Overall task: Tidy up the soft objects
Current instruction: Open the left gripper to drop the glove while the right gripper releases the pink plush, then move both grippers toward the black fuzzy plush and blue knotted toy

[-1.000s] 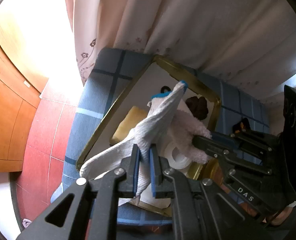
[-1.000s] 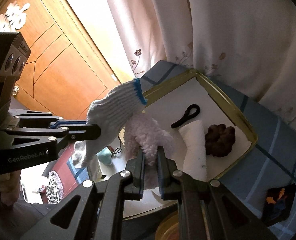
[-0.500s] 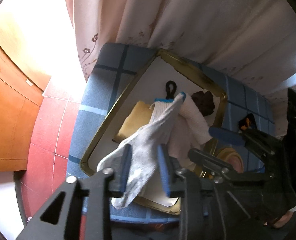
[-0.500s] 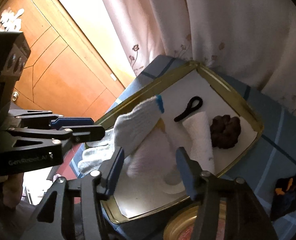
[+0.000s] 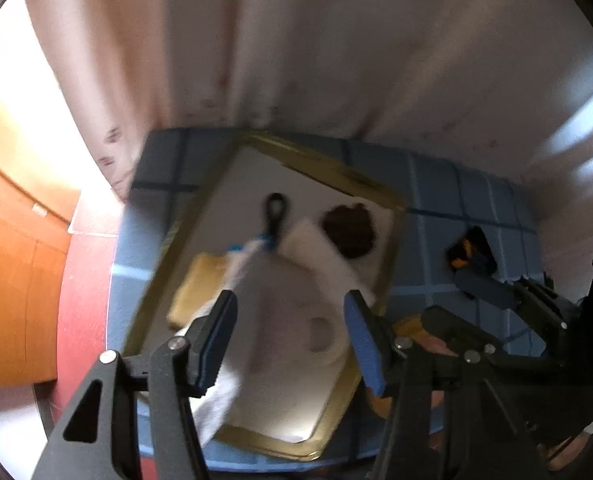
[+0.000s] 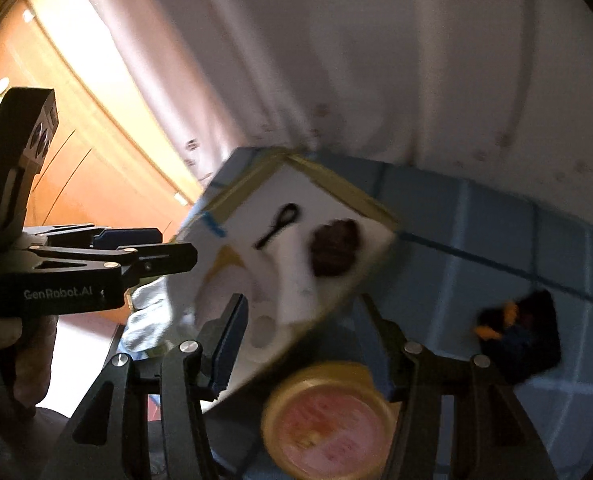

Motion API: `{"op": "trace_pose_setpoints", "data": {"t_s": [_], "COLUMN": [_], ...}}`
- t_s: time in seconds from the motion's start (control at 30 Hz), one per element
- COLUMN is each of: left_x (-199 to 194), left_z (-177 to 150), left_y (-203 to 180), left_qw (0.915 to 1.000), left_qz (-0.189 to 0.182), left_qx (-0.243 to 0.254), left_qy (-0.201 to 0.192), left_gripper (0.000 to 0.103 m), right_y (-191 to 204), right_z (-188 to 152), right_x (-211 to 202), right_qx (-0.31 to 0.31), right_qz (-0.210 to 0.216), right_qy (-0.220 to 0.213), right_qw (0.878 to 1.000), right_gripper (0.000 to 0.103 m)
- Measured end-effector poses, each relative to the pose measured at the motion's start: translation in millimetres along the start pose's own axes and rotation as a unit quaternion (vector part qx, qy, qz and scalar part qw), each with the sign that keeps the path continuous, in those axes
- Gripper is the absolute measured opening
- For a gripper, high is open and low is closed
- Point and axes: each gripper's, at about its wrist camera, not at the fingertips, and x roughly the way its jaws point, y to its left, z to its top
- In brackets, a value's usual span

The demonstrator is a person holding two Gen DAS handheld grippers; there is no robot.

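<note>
1. The white knitted work glove with a blue cuff lies over the near-left part of the gold-rimmed rectangular tray, its cuff towards the middle of the tray and its finger end hanging over the tray's near edge.
2. Just beside it, and partly under it, lies a pale fluffy cloth; the blur hides where one ends and the other begins.
3. A yellow sponge-like pad shows at the glove's left side, inside the tray.
4. Further back on the tray's white floor are a rolled white towel, a dark brown crinkled scrunchie touching its far end, and a thin black hair tie beside the glove's cuff.
5. The left gripper hangs above the glove and the cloth; its jaws have just been opening and now stand apart, the blue pads clear of the fabric below.
6. The right gripper is over the tray's near corner; its jaws have also just opened, stand moderately wide and hold nothing.
7. The tray rests on a blue checked tablecloth.
8. On that cloth, right of the tray, lies a small dark pouch with orange marks.
9. A round gold-rimmed tin with a pink lid sits near the tray's near corner.
10. A pale curtain hangs behind the table.
</note>
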Motion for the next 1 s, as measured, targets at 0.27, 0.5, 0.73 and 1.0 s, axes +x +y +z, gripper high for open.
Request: {"op": "trace_pose_setpoints", "data": {"t_s": [0.27,0.5,0.73,1.0], "left_x": [22.2,46.2,73.6,107.2], "left_z": [8.4,6.6,8.3,10.4], "left_y": [-74.2,-147.6,-201.5,-234.5], "left_qw": [0.9958,0.9869,0.9804,0.9796], "left_qz": [-0.037,-0.071,-0.082,-0.079], "left_qx": [0.080,0.138,0.169,0.172], "left_qy": [0.024,0.045,0.060,0.066], "left_gripper": [0.056,0.058,0.058,0.058], "right_y": [-56.4,-106.2,-146.2,-168.4], "right_z": [-28.1,-60.4,-84.8,-105.0], "right_x": [-36.8,-72.0,-95.3,-107.1], "right_qx": [0.067,0.120,0.152,0.158], "right_qz": [-0.055,-0.108,-0.139,-0.155], "right_qy": [-0.013,-0.014,-0.008,0.009], "right_qw": [0.996,0.987,0.979,0.975], "right_gripper": [0.057,0.057,0.057,0.057]}}
